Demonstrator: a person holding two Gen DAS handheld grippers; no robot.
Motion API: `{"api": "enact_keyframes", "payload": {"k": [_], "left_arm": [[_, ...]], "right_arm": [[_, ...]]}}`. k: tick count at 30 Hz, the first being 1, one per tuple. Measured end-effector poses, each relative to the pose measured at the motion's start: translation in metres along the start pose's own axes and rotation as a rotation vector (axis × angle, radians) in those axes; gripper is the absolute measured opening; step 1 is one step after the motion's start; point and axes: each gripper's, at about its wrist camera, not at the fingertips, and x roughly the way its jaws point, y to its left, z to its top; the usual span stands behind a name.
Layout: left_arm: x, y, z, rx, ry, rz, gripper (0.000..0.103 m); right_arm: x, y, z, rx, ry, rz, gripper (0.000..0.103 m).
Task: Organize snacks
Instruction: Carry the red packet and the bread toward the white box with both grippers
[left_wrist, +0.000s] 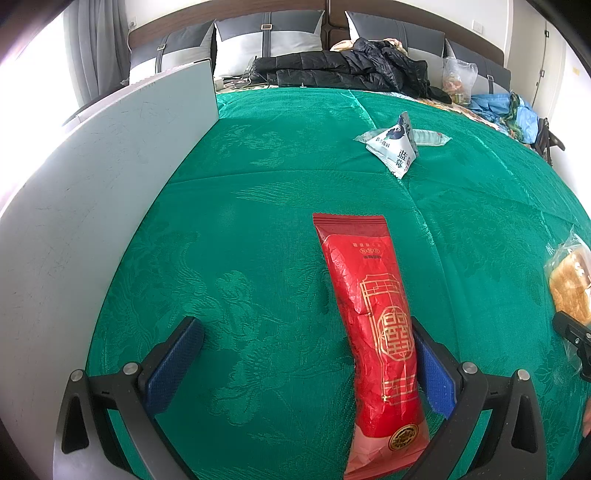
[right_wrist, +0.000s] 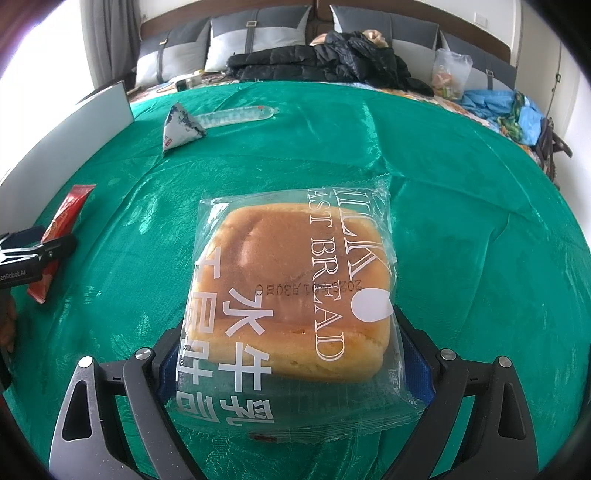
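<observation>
A long red snack packet (left_wrist: 373, 314) lies on the green cloth (left_wrist: 258, 221) between the fingers of my left gripper (left_wrist: 304, 365). It rests against the right blue pad (left_wrist: 434, 376) and far from the left one; the jaws stand wide open. A square bread loaf in a clear wrapper (right_wrist: 291, 284) lies flat on the cloth between the fingers of my right gripper (right_wrist: 291, 354). Those jaws are spread wide, and the wrapper's edges drape over both pads. The bread (left_wrist: 569, 284) also shows at the left wrist view's right edge.
A triangular white-and-blue packet (right_wrist: 181, 125) and a long clear packet (right_wrist: 236, 114) lie farther back on the cloth. A white board (left_wrist: 92, 184) stands along the left. Behind are pillows, a black jacket (left_wrist: 351, 66) and a plastic bag (left_wrist: 458, 79).
</observation>
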Motion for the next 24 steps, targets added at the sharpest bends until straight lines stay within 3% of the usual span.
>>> {"api": "enact_keyframes", "payload": {"k": [10, 13, 15, 17, 18, 19, 20, 22, 24], "left_arm": [[-0.001, 0.0, 0.0, -0.003, 0.001, 0.002, 0.103], [-0.002, -0.004, 0.001, -0.008, 0.041, 0.0, 0.103], [-0.001, -0.009, 0.002, 0.007, 0.069, -0.01, 0.101], [-0.007, -0.014, 0.004, 0.029, 0.038, -0.024, 0.07], [-0.011, -0.017, 0.006, 0.045, 0.027, -0.034, 0.025], [-0.013, -0.02, 0.007, 0.057, 0.045, -0.046, 0.014], [-0.014, -0.021, 0.009, 0.055, 0.067, -0.063, 0.013], [-0.027, -0.016, 0.006, 0.024, 0.079, -0.136, 0.012], [-0.059, -0.005, 0.003, -0.005, 0.03, -0.182, 0.012]], "right_arm": [[0.0, 0.0, -0.001, 0.0, 0.0, 0.0, 0.094], [0.0, -0.001, -0.001, 0.001, 0.003, 0.003, 0.094], [0.003, -0.001, 0.011, -0.025, 0.105, 0.025, 0.094], [-0.006, -0.004, 0.024, -0.003, 0.121, 0.045, 0.093], [-0.012, -0.007, 0.031, 0.017, 0.094, 0.045, 0.091], [-0.013, -0.009, 0.036, 0.037, 0.089, 0.034, 0.088], [-0.01, -0.011, 0.039, 0.048, 0.114, 0.042, 0.077], [-0.006, -0.011, 0.042, 0.054, 0.157, 0.046, 0.074], [-0.015, -0.01, 0.043, 0.076, 0.159, 0.057, 0.074]]}}
